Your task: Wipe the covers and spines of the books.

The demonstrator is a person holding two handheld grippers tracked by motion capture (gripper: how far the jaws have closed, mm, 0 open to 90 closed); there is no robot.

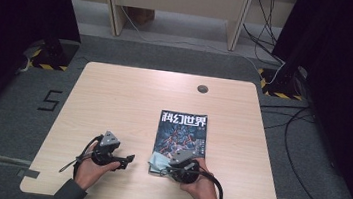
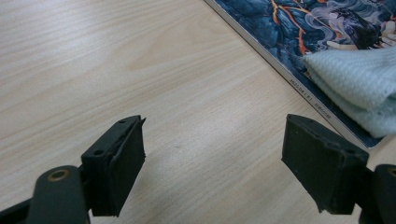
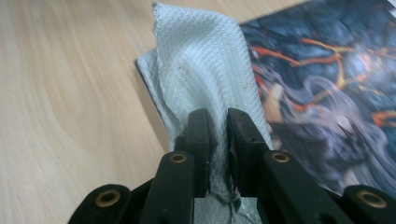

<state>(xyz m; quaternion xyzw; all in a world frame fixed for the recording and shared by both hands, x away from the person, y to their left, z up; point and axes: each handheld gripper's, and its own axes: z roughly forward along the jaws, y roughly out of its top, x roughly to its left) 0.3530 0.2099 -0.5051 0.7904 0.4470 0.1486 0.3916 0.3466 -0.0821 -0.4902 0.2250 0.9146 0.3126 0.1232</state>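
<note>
Pinched between the nearly closed jaws of the right gripper point(image 3: 218, 140): a pale cloth point(image 3: 205, 70), draped over the near left corner of the magazine point(image 1: 181, 135). Beside it near the table's point(image 1: 114, 97) front edge, left gripper point(image 2: 219, 163) spread wide, holding nothing.

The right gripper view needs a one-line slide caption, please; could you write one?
Right gripper shut on a pale cloth lying over the magazine's corner.

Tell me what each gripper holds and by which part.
Right gripper: pale cloth, pinched at its near edge, over the magazine. Left gripper: open, holding nothing.
</note>
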